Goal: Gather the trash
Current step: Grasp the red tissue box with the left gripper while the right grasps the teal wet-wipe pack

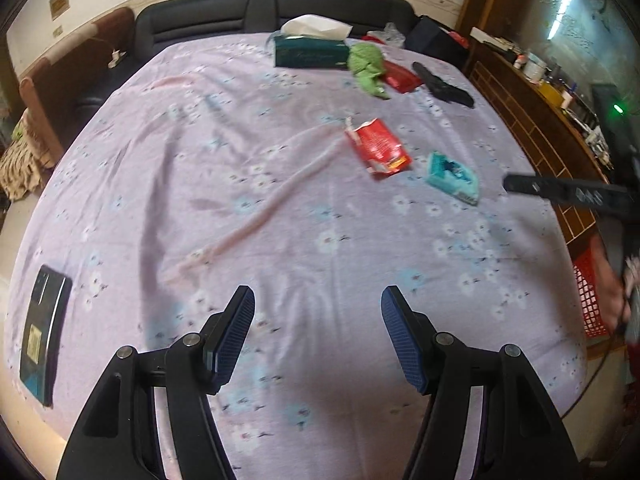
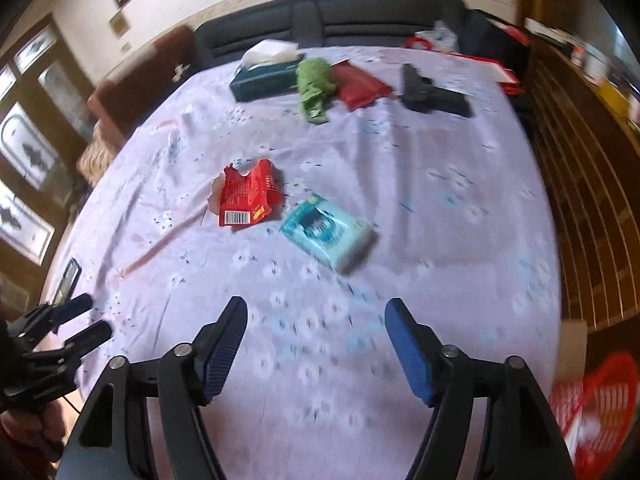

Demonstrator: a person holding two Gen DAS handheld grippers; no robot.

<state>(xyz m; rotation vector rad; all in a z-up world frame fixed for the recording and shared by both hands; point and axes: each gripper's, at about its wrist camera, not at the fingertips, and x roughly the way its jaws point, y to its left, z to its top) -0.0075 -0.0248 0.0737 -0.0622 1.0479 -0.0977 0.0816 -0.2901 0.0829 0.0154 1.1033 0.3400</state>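
Torn red packet [image 2: 246, 196] beside teal pack [image 2: 330, 232] on bedsheet [image 2: 440, 184] — nothing between; both grippers' fingers [image 2: 224, 344] apart, empty.

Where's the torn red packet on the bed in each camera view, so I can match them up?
Left wrist view: torn red packet lies right of centre, upper half.
Right wrist view: torn red packet lies left of centre, near mid-height.
Shared landmark: the teal pack lies just to its right in both.

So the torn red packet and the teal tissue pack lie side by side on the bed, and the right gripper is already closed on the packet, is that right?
Not quite: in the right wrist view the right gripper is open and empty, short of the torn red packet. The packet does lie beside the teal tissue pack on the bed.
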